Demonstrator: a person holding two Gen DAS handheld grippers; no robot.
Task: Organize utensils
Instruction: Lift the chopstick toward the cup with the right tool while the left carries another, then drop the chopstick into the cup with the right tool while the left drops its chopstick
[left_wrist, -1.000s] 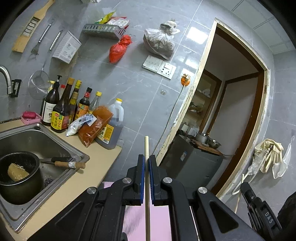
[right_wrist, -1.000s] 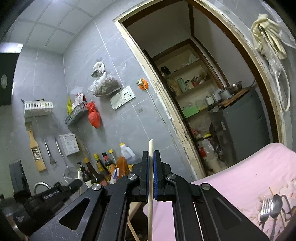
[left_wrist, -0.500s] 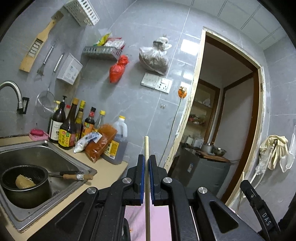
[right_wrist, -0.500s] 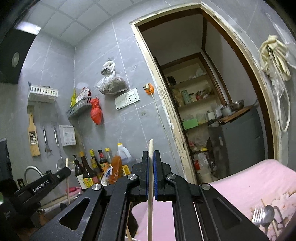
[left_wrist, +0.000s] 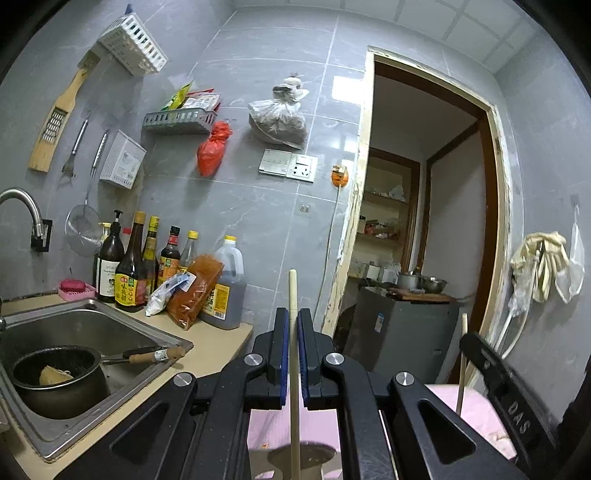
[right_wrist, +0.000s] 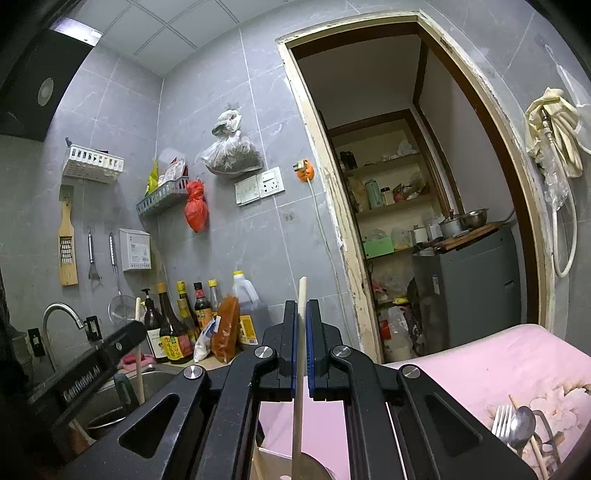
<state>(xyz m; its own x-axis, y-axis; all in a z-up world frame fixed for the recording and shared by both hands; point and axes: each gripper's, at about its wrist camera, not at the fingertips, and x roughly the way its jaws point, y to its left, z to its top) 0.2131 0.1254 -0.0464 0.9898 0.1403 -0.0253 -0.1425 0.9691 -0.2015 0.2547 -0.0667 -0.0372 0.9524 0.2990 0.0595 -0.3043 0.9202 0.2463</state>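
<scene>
Gripping one chopstick (left_wrist: 293, 295) upright, my left claw (left_wrist: 292, 321) is clenched on it above the pink cloth (left_wrist: 476, 402). My right claw (right_wrist: 301, 325) is clenched on a second chopstick (right_wrist: 302, 295), also upright. Fork (right_wrist: 501, 424) and spoon (right_wrist: 521, 424) lie together on that cloth, well apart.

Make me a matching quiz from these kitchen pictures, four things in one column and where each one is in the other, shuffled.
Things:
1. left chopstick
2. dark pot
3. red bag
4. fork and spoon

Places:
A. hanging on the grey tiled wall
B. in the sink
C. on the pink cloth
D. clamped upright in the left tool

Pairs: 1-D, 2-B, 3-A, 4-C
</scene>
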